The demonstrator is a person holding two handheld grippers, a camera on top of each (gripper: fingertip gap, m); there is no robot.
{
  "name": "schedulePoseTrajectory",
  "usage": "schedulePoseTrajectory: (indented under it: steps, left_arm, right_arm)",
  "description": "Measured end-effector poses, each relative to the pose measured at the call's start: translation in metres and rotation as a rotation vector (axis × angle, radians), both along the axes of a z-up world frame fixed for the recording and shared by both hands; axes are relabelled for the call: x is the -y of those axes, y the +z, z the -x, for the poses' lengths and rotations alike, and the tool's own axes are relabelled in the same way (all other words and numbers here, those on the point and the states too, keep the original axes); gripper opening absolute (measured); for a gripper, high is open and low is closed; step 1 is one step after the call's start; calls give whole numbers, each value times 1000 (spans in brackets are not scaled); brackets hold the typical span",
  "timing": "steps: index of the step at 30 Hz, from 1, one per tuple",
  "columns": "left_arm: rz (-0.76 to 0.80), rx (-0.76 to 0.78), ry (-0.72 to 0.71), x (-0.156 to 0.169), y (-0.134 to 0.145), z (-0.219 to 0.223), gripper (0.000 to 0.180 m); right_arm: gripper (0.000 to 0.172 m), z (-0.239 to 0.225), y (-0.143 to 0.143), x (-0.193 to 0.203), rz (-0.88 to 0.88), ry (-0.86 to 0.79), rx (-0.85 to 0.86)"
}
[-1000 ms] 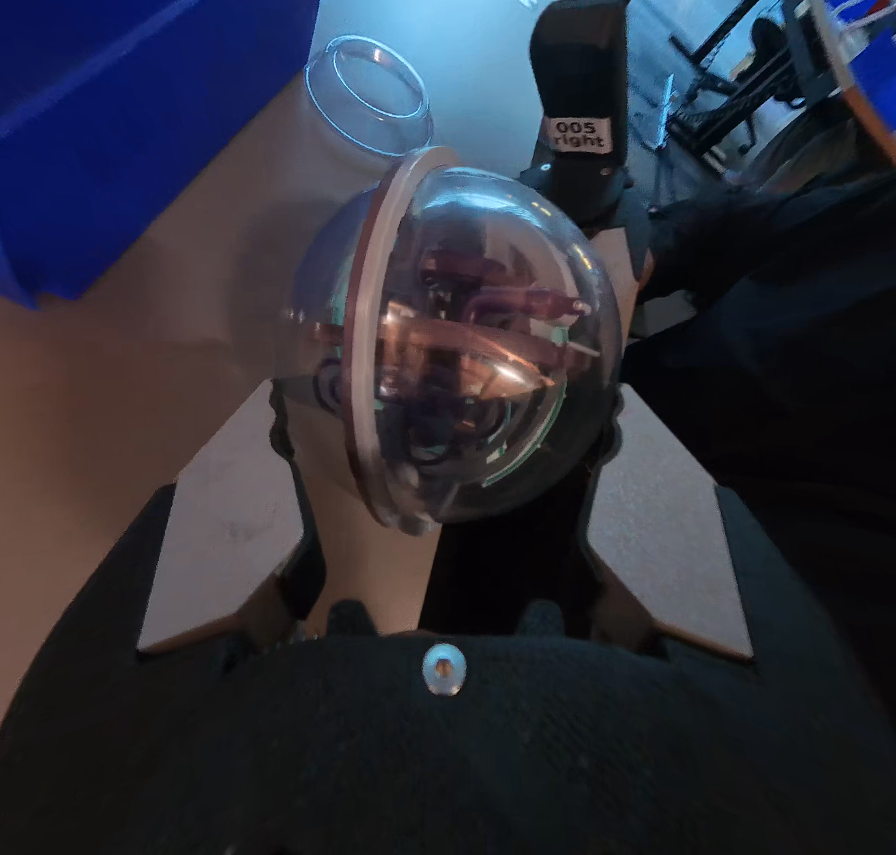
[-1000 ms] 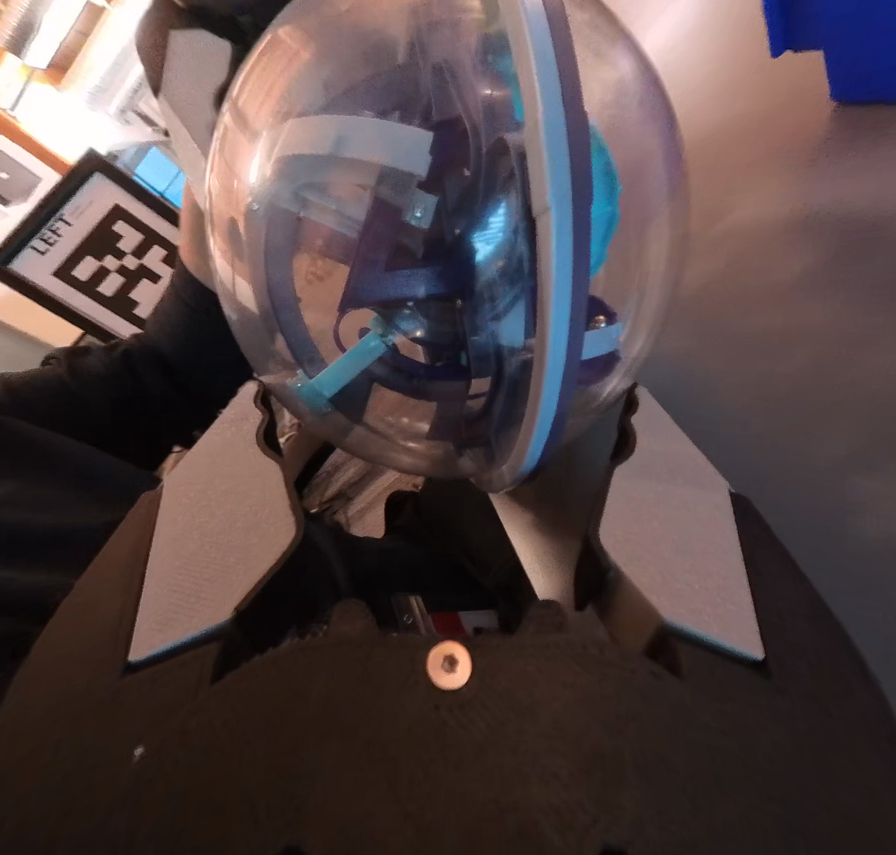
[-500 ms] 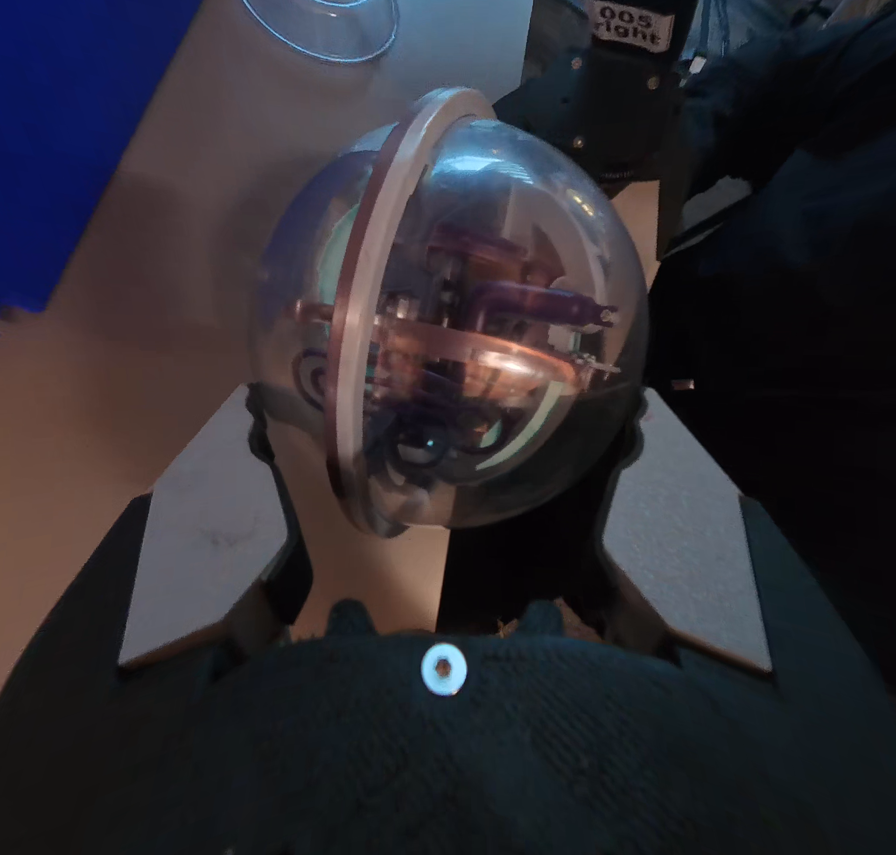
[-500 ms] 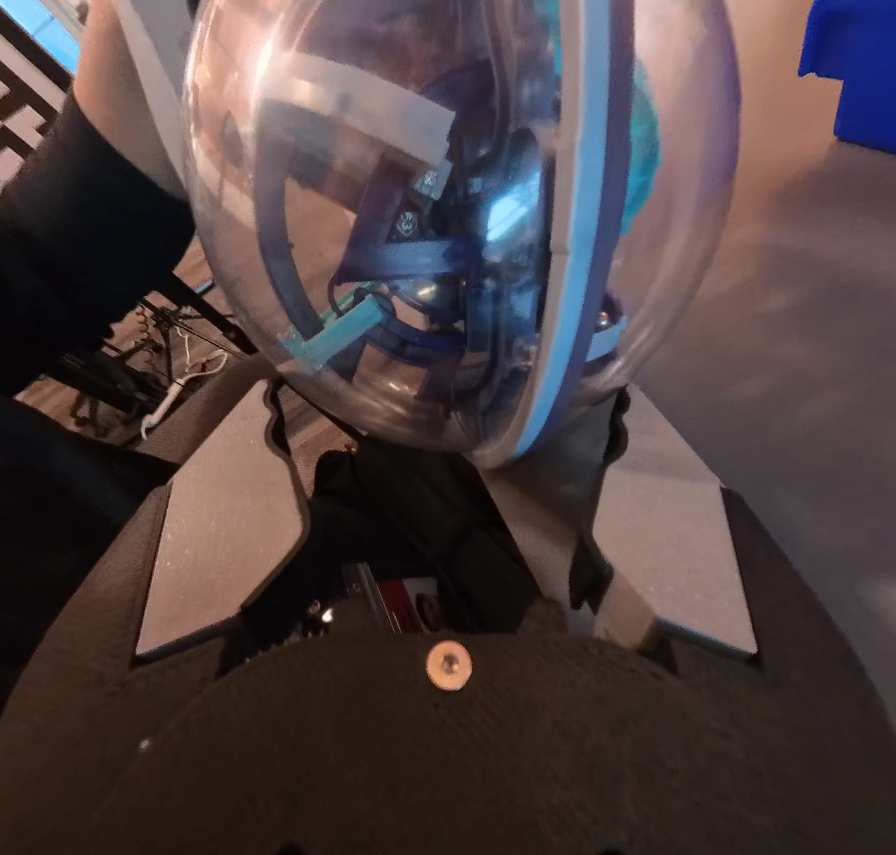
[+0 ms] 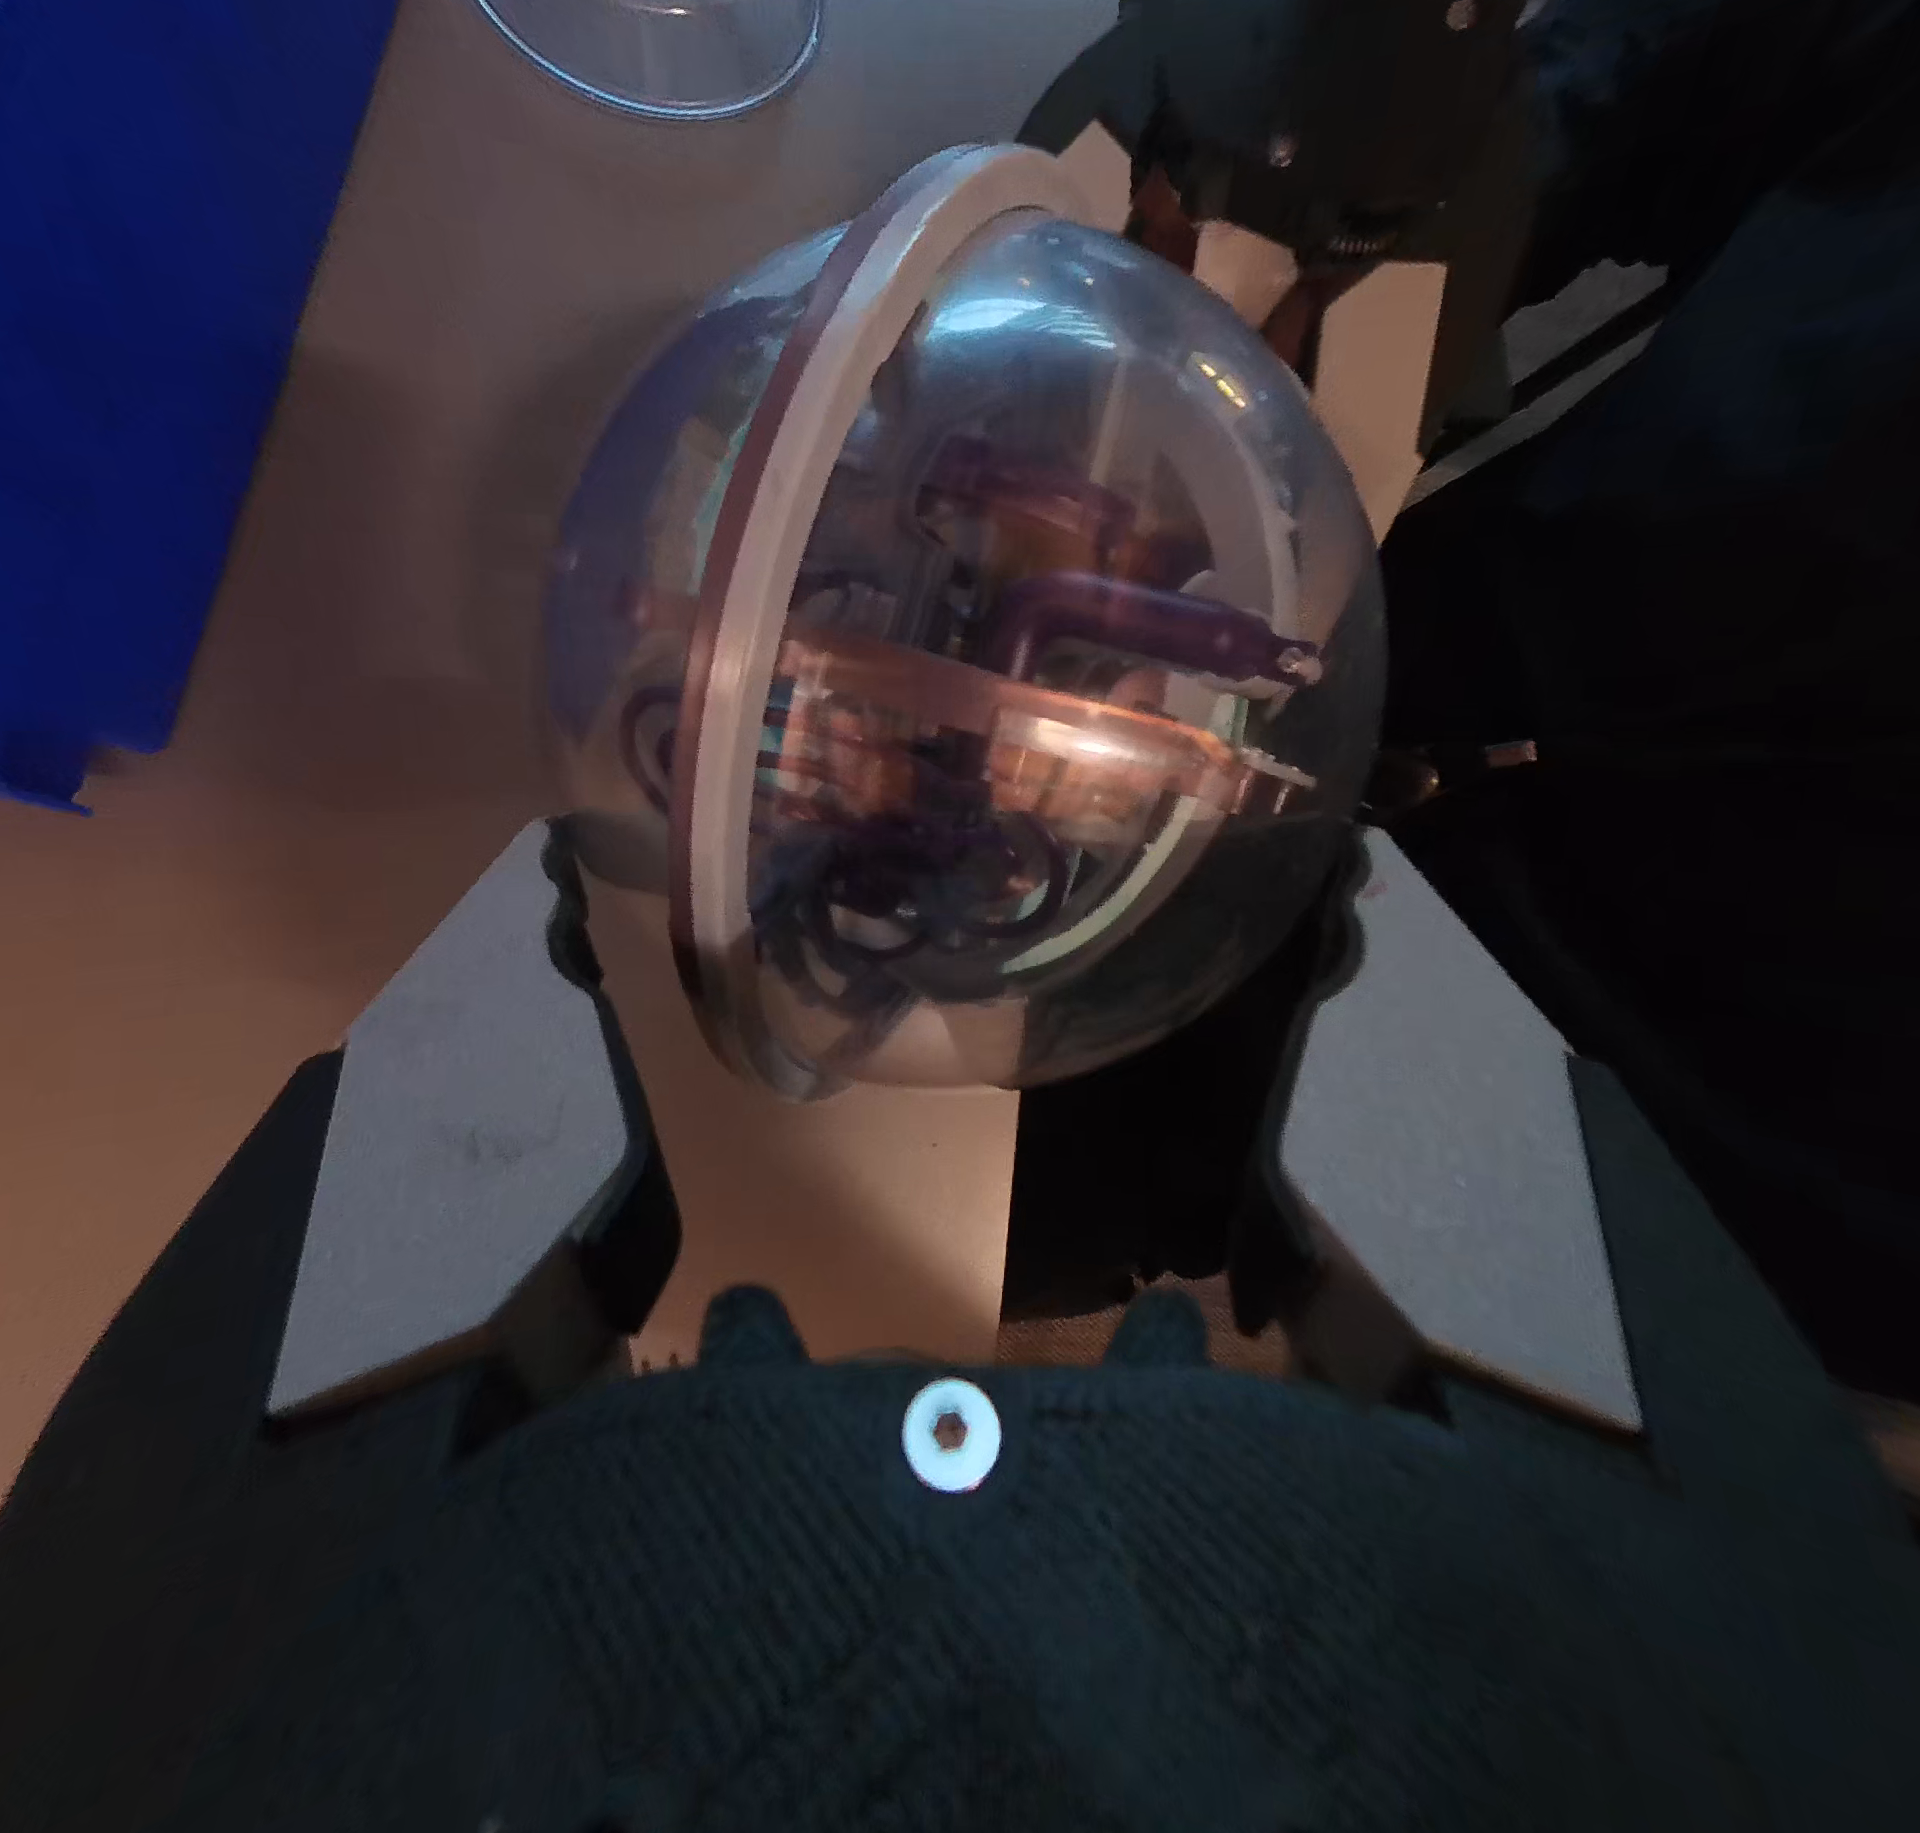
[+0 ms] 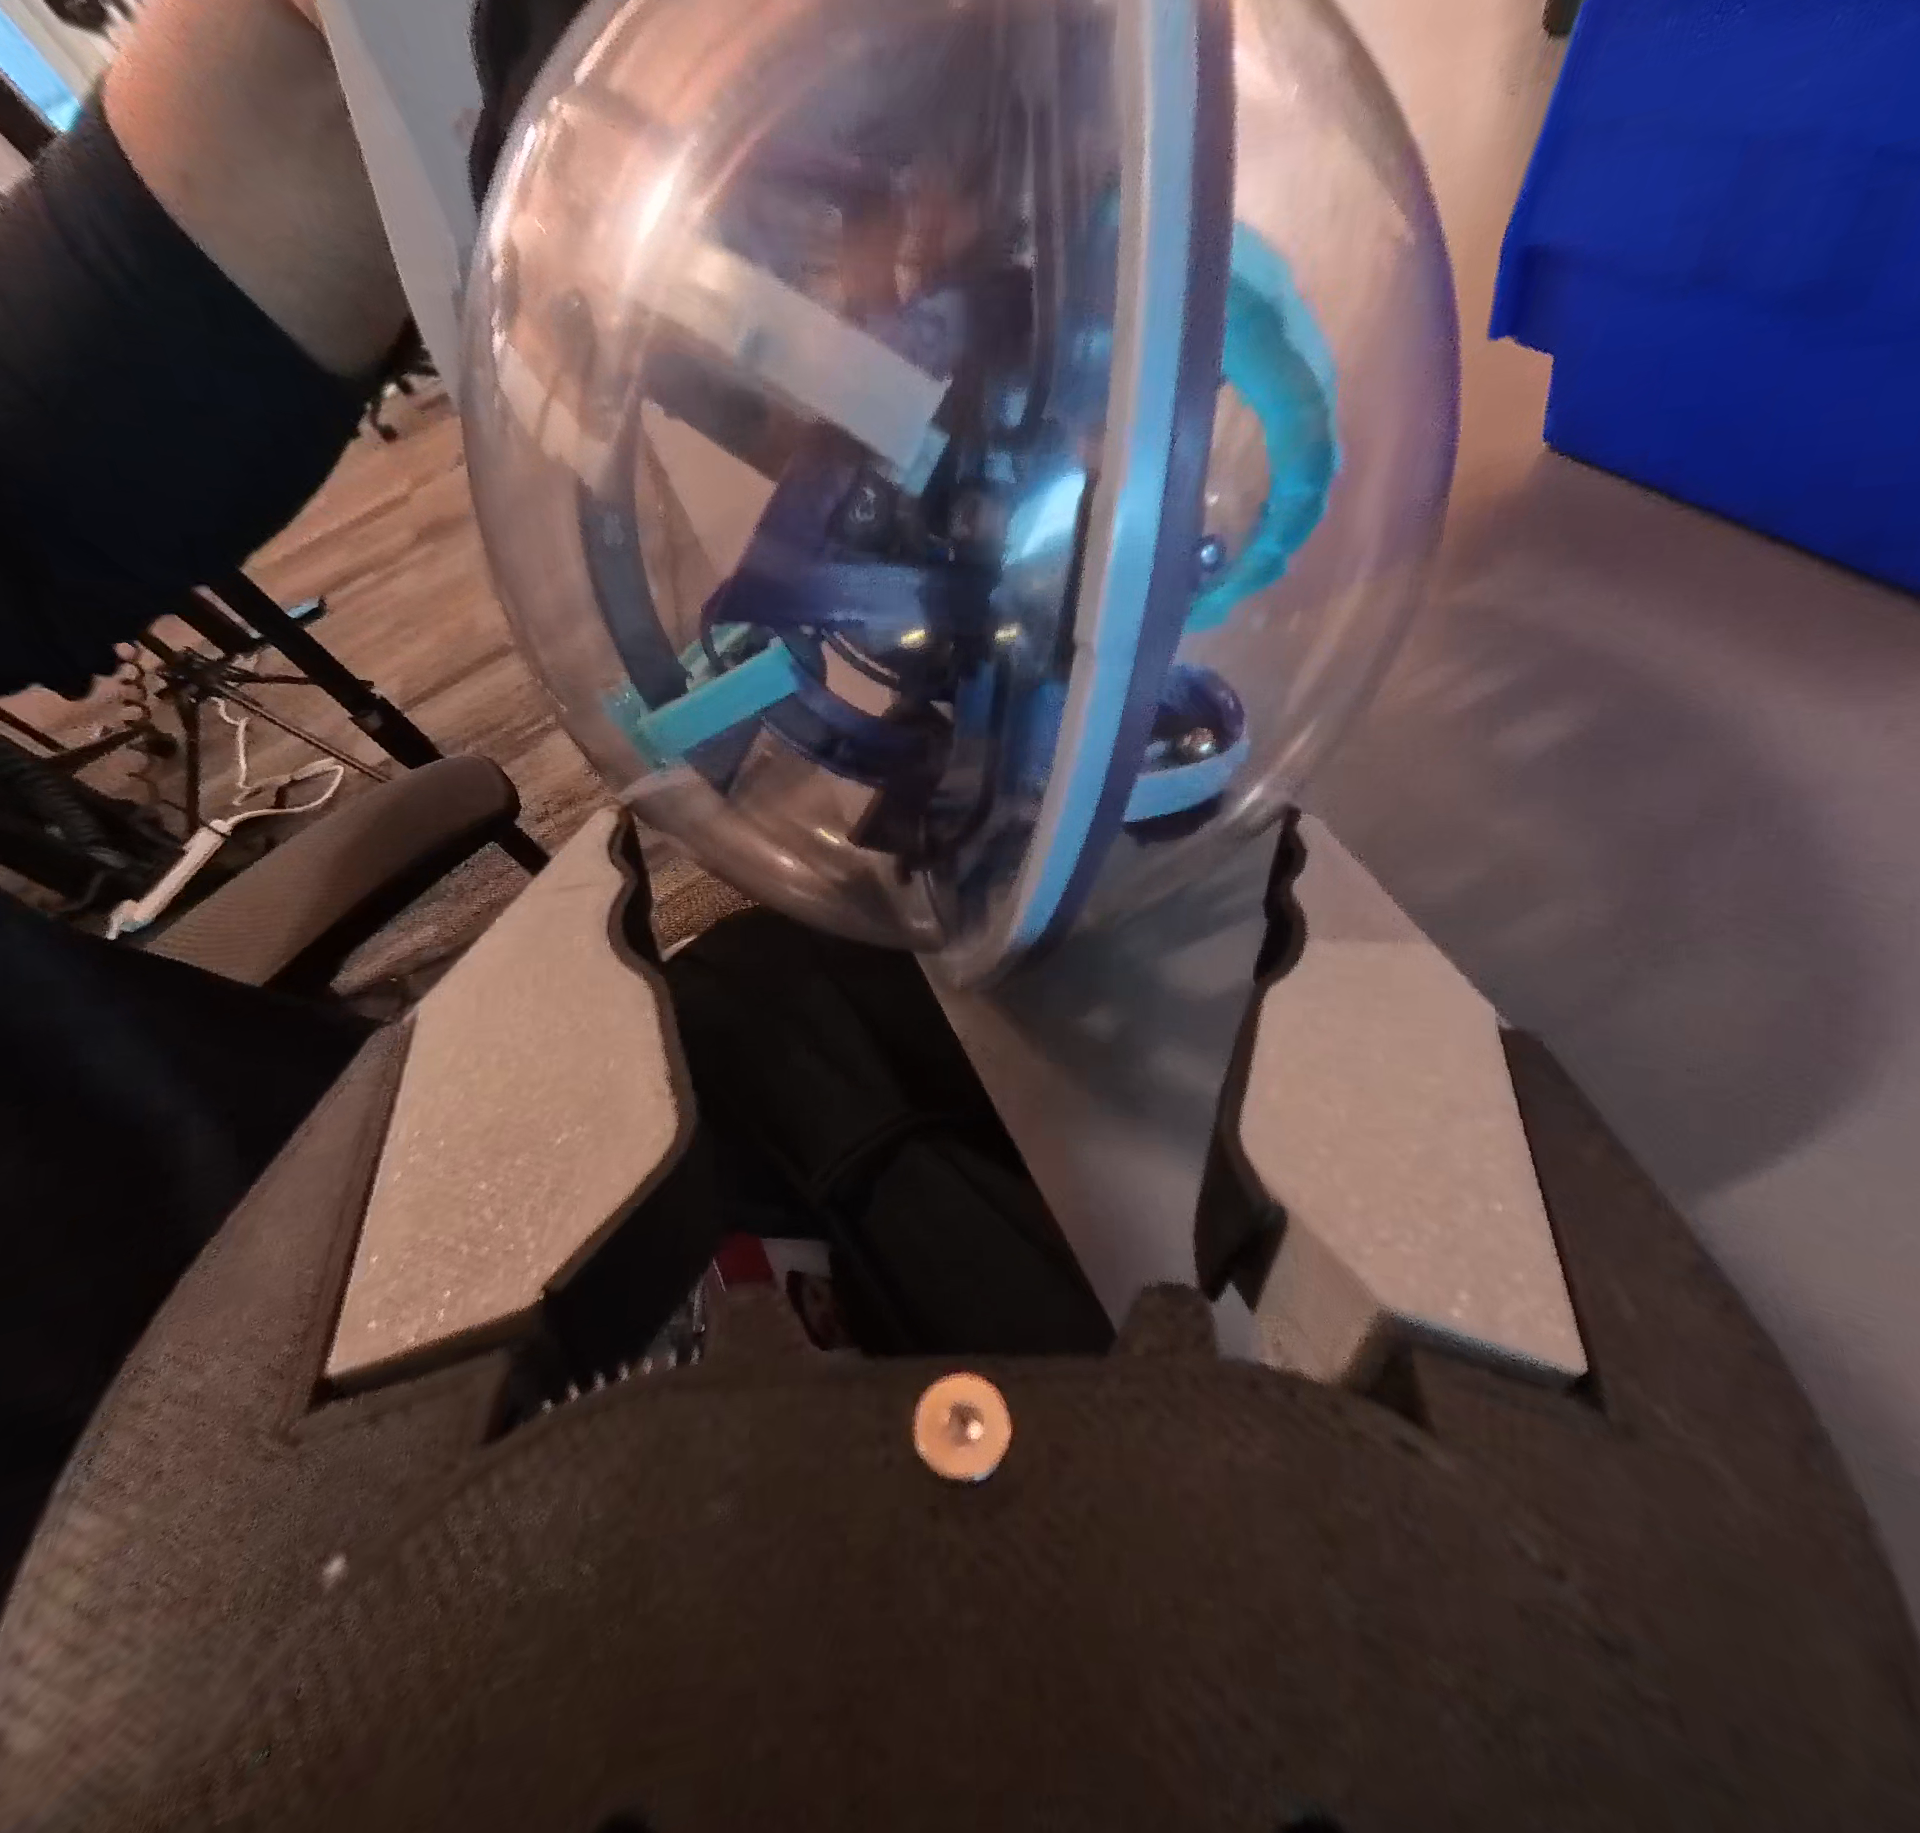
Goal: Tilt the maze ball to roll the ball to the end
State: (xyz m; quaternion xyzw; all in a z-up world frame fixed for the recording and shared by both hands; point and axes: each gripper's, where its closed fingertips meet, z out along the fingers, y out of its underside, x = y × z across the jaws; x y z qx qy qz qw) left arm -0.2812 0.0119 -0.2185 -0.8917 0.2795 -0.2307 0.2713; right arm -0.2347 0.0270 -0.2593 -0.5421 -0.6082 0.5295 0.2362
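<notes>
The maze ball [image 5: 966, 661] is a clear sphere with a pale ring around its middle and purple, orange and blue tracks inside. It is held in the air above the table [image 5: 208, 952]. My left gripper [image 5: 956, 879] is shut on its lower part, with both fingertips against the shell. My right gripper [image 6: 956, 848] grips the same maze ball [image 6: 935, 433] from the opposite side, fingertips also on the shell. The ring stands nearly upright, leaning a little. A small shiny ball [image 6: 1200, 742] sits in a blue track low on the right half.
A clear plastic dish [image 5: 634, 7] lies on the table at the far left. A blue bin [image 5: 156, 329] stands at the left and also shows in the right wrist view [image 6: 1714, 277]. A person's forearm [image 6: 239, 173] and a chair seat [image 6: 343, 869] are at the left.
Both grippers kept their hold and turned the maze ball. The ring leans differently now. The left view closed in on the clear dish; the right view swung to show floor and chair.
</notes>
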Motion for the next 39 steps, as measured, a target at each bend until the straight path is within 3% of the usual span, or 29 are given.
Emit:
schedulePoseTrajectory:
  steps: [5, 10, 16, 24, 30, 34, 36, 39]
  left_arm:
    - [-46, -9, 54, 3, 6, 6, 131]
    - [-46, -98, 78, 7, -9, 5, 140]
    - [-61, -127, 106, 4, -1, -4, 146]
    - [-29, -240, 76, 7, -13, -5, 159]
    - [-20, -236, 64, 7, -14, -2, 159]
    - [-39, -244, 45, 6, -14, -3, 159]
    - [-40, -253, 39, 6, -13, -3, 159]
    - [-31, -278, 35, 9, -13, 1, 159]
  right_arm:
    - [109, 0, -7, 3, 8, -22, 1]
    - [106, 2, -6, 4, 29, -30, -12]
    - [98, 0, -17, 14, -37, -16, 20]
    - [105, -5, -20, 23, -88, 46, 33]
    - [106, -30, 10, 8, -14, 96, -44]
    - [83, -40, 46, 1, 56, 158, -185]
    - [93, -40, 48, 9, 85, 193, -185]
    - [78, -42, 46, 16, 79, 212, -201]
